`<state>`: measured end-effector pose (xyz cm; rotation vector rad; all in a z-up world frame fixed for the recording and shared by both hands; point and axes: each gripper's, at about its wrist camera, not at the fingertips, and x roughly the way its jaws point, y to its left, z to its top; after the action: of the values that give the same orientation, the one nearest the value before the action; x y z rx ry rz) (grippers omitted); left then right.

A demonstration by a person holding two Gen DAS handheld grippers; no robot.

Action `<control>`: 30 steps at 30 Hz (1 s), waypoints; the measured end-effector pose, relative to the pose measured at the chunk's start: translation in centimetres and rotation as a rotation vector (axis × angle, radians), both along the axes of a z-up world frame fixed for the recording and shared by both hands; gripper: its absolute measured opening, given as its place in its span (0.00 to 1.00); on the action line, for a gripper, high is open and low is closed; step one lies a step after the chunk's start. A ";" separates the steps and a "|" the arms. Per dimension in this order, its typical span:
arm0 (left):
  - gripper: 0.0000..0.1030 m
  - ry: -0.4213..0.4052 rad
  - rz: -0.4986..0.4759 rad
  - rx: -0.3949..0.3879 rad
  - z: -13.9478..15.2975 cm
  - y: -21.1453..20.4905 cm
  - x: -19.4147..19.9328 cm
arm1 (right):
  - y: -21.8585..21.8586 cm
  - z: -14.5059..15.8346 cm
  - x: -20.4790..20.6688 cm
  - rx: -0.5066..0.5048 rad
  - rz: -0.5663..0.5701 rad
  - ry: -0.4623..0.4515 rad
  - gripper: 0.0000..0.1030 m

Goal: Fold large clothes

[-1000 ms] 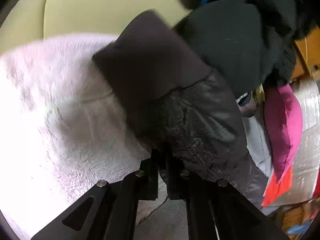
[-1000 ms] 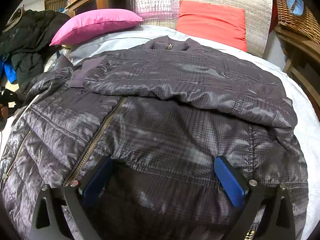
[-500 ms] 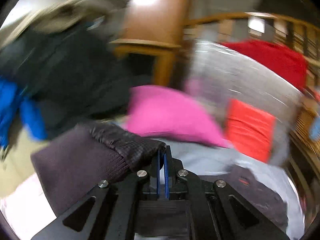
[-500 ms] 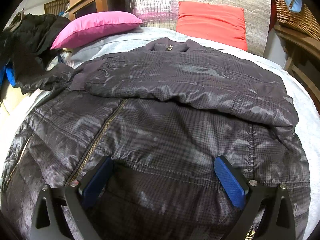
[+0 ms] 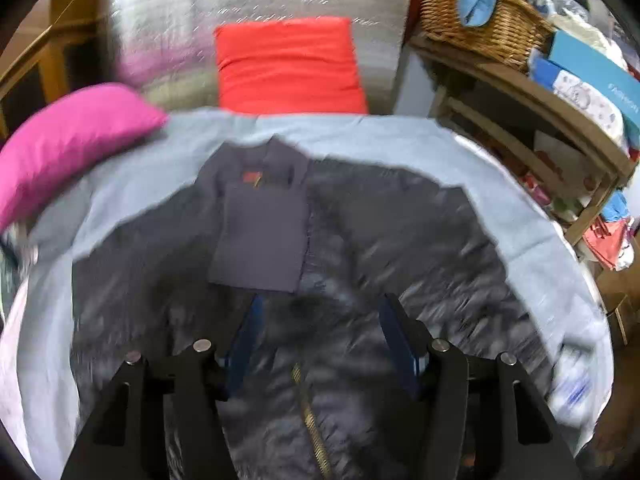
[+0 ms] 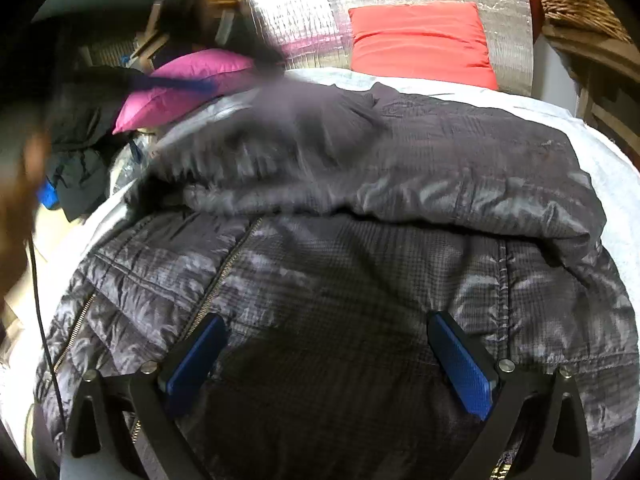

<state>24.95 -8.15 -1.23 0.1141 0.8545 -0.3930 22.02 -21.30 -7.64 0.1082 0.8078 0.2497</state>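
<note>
A dark grey quilted jacket (image 5: 420, 240) lies spread on a bed with a pale sheet (image 5: 532, 248), zipper facing up. Its knit sleeve cuff (image 5: 260, 236) rests across the chest, just beyond my left gripper (image 5: 320, 320). That gripper's jaws are opening and nothing sits between the blue pads. In the right wrist view the jacket (image 6: 360, 272) has both sleeves folded across its upper half, and the left one is blurred. My right gripper (image 6: 328, 352) stands open over the lower hem, its pads wide apart and holding nothing.
A pink pillow (image 5: 68, 140) and a red pillow (image 5: 288, 64) lean at the head of the bed against silver padding. On the right, a wooden shelf (image 5: 540, 120) carries a wicker basket (image 5: 480, 20). Dark clothes (image 6: 80, 152) are piled left of the bed.
My left gripper swung the sleeve cuff from the left side over onto the jacket's chest, rolled upright, and let it go. The right gripper stayed put.
</note>
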 end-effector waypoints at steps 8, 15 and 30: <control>0.78 -0.146 0.341 -0.068 0.9 12.6 -3.0 | -0.2 0.8 0.0 -0.012 -0.027 0.004 0.99; 0.78 -0.072 0.622 -0.110 -4.5 18.8 0.9 | 3.1 7.7 1.5 -0.211 0.026 -0.192 0.99; 0.82 0.008 0.601 -0.185 -10.5 19.3 1.3 | 7.5 6.9 12.5 -0.447 -0.013 -0.073 0.21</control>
<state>26.20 11.20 -11.72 -0.3119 0.8133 0.0939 34.56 -13.80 -0.76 -0.3140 0.7732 0.0565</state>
